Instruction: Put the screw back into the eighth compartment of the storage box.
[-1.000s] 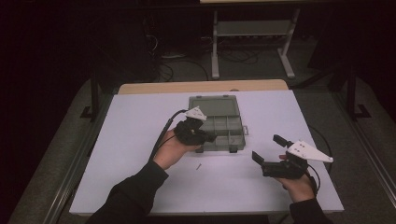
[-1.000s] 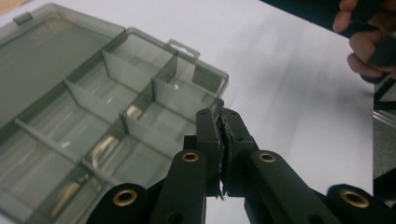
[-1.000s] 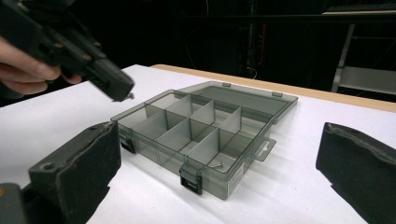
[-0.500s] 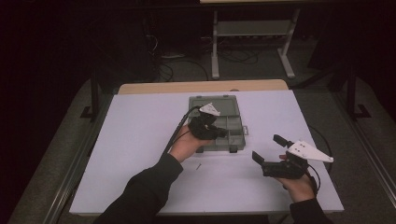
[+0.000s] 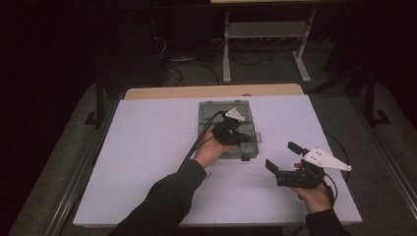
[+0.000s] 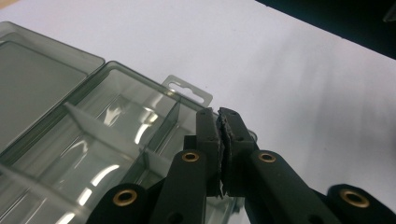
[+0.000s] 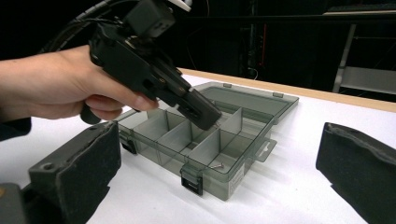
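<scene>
A clear grey compartment box (image 5: 209, 112) lies open mid-table, lid flat behind it. My left gripper (image 5: 244, 139) hangs over its right-hand compartments, shut, jaws tilted down; the left gripper view has its pads (image 6: 219, 122) pressed together above a compartment of the box (image 6: 116, 121), and I cannot see anything between them. From the right gripper view, the left gripper (image 7: 211, 122) points into the box (image 7: 233, 179), where a small screw (image 7: 215, 164) rests in the near corner compartment. My right gripper (image 5: 281, 155) stands open near the table's front right, nothing between its pads (image 7: 79, 168).
The white table (image 5: 147, 162) has bare room to the left of the box and in front of it. Black cables trail from both grippers. A metal stand (image 5: 265, 34) and loose cables sit on the dark floor beyond the table's far edge.
My left gripper has moved right across the box and sunk toward its right-hand compartments, staying shut. The right gripper has kept still and open.
</scene>
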Demonstrator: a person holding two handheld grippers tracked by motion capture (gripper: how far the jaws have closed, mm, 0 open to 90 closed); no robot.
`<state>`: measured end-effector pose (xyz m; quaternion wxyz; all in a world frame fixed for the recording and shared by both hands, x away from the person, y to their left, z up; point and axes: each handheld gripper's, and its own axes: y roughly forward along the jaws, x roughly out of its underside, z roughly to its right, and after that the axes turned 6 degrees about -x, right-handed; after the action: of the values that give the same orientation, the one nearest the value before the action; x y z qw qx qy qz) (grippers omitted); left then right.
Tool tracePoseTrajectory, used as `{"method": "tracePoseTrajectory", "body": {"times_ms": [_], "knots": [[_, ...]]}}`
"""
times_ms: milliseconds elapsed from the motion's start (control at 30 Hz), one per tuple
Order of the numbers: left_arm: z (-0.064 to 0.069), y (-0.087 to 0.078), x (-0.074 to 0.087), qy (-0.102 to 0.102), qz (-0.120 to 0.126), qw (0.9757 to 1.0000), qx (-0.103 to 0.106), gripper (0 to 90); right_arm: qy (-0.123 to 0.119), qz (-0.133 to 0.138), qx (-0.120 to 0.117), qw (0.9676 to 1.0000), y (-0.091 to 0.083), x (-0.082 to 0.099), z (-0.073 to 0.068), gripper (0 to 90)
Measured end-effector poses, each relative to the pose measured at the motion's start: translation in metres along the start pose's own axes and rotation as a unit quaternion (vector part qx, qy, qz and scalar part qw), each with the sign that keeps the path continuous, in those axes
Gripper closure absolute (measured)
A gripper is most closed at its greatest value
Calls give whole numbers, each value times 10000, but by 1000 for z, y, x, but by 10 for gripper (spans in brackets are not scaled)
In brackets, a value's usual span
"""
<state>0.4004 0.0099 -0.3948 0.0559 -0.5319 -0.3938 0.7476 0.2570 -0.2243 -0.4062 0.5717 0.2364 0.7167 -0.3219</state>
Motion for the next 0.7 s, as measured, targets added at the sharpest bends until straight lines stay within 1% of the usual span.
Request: {"method": "tracePoseTrajectory", "body": {"times_ms": [33,67,167,300,333,367,400,533,633,667,700], "knots": [[1,2,-1,0,-23,10000,-19,878,2,2,-2,10000,0,0,0,0],[1,5,-1,92,-72,9999,-25,879,-2,1,-5,10000,0,0,0,0],[2,12,-1,60,-108,9999,-69,878,-1,21,-19,10000,-1,0,0,0],[0,17,1,153,-199,9996,-98,878,-1,23,-18,10000,-1,0,0,0],[0,18,2,128,-229,9996,-135,878,0,25,-23,10000,-1,0,0,0],[-1,20,3,171,-243,9995,-144,878,3,28,-25,10000,-1,0,0,0],[-2,20,3,237,-290,9992,-158,878,5,31,-25,10000,-1,0,0,0],[-2,20,3,286,-331,9989,-170,878,1,30,-26,10000,-1,0,0,0],[-3,20,3,244,-308,9991,-165,875,4,23,-28,10000,-1,0,0,0],[-3,19,3,248,-311,9991,-158,865,1,24,-28,10000,-1,0,0,0],[-3,19,3,231,-289,9992,-141,824,3,28,-29,10000,-1,0,0,0]]}}
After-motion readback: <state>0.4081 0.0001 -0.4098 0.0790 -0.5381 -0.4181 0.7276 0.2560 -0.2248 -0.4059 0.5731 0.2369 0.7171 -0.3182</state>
